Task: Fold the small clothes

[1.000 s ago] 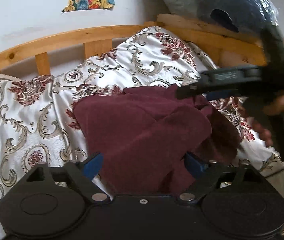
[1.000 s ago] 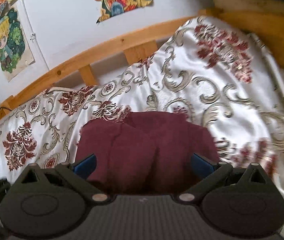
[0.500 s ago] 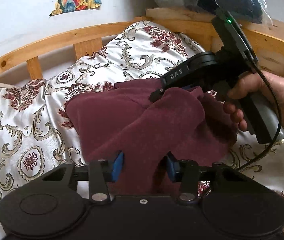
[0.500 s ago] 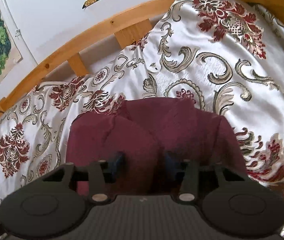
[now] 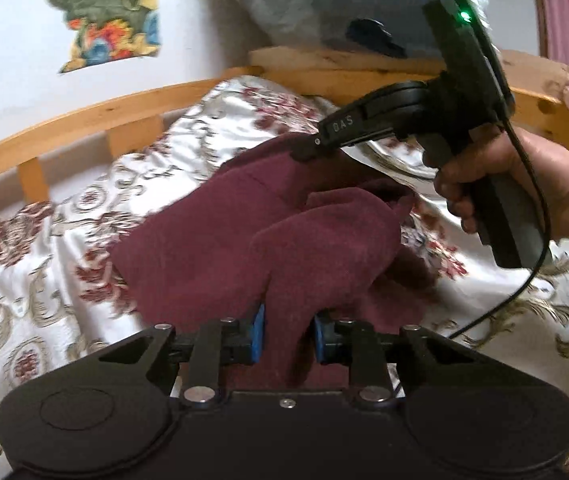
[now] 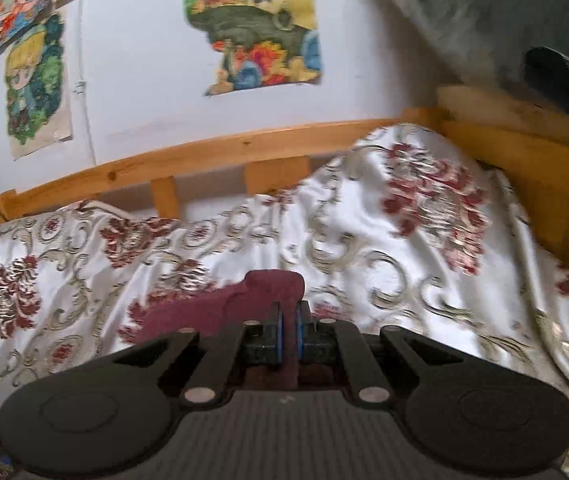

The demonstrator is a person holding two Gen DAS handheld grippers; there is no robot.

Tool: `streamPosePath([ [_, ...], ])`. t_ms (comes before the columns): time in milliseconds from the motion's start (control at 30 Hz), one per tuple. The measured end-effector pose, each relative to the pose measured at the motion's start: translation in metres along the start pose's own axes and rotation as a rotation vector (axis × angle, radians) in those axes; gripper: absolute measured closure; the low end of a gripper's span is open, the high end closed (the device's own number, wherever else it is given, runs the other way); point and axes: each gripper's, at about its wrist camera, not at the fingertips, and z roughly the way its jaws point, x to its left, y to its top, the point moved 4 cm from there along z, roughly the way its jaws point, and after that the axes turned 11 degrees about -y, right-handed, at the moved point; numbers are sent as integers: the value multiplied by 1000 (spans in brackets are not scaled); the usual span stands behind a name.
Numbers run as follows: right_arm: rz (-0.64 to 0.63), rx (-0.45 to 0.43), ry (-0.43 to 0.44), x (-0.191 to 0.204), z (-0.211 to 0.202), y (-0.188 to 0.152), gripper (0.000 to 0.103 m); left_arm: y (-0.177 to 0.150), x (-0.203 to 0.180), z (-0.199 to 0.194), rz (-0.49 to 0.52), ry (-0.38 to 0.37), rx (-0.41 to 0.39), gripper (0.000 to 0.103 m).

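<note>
**Both grippers now pinch the red cloth and lift it**

Both grippers have closed since a second ago. Back then their blue pads stood wide apart around the cloth. Now each one is squeezed onto it, and the cloth has come up off the bed on one side.

The bed [image 5: 24, 280] is the biggest thing. It has a shiny white cover with dark red flowers and gold swirls. The cover looks smooth and slippery, and it lies in soft bumps. A bent wooden rail [image 6: 212, 152] runs behind it, hard and pale orange. Colourful pictures [image 6: 252, 24] are stuck on the white wall above.

The dark red cloth [image 5: 244, 232] is soft and fuzzy, like a towel or a little fleece top. It is floppy and bunched into thick rolls. Most of it hangs between the two grippers, and its lower edge seems to rest on the bed.

The right gripper [image 5: 304, 152], held by a hand [image 5: 524, 184], is clamped on the far top edge of the cloth. The left gripper [image 5: 286, 338] is clamped on a thick fold at the near side.

I think this is the start of a fold: with two edges held, the cloth can be shaken flat or laid over itself. The fuzzy cloth should hold well, but the thick bunch might slip.
</note>
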Motion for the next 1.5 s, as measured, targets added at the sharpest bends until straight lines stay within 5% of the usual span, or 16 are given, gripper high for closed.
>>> streamPosePath([
  [200, 36, 73, -56, -28, 14, -33, 95, -9, -9, 9, 29, -31, 37, 73],
  [400, 59, 114, -67, -37, 20, -59, 95, -12, 2, 5, -77, -88, 25, 64],
  [500, 65, 112, -60, -38, 20, -59, 94, -8, 8, -2, -153, -110, 3, 52],
  [633, 52, 114, -63, -36, 18, -58, 93, -4, 23, -16, -295, -153, -51, 23],
  [767, 42, 123, -77, -35, 19, -59, 93, 4, 35, -28, -379, -167, -88, 12],
  [933, 51, 126, -94, -36, 17, -60, 91, 5, 54, -28, -473, -85, -58, 2],
  [1033, 56, 122, -99, -35, 9, -61, 77, -1, 66, -23, -524, -44, -17, 2],
  [1133, 95, 103, -87, -36, -9, -62, 44, -10, 79, -18, -574, -6, 21, 2],
  [1267, 153, 101, -5, -34, -38, -69, 13, -21, 87, -9, -606, 17, 83, 2],
  [1367, 145, 151, 45, -27, -50, -81, 11, -29, 88, -2, -616, 13, 124, 1],
  [1500, 63, 182, -22, -20, -58, -98, 11, -38, 87, 3, -631, -17, 149, 1],
])
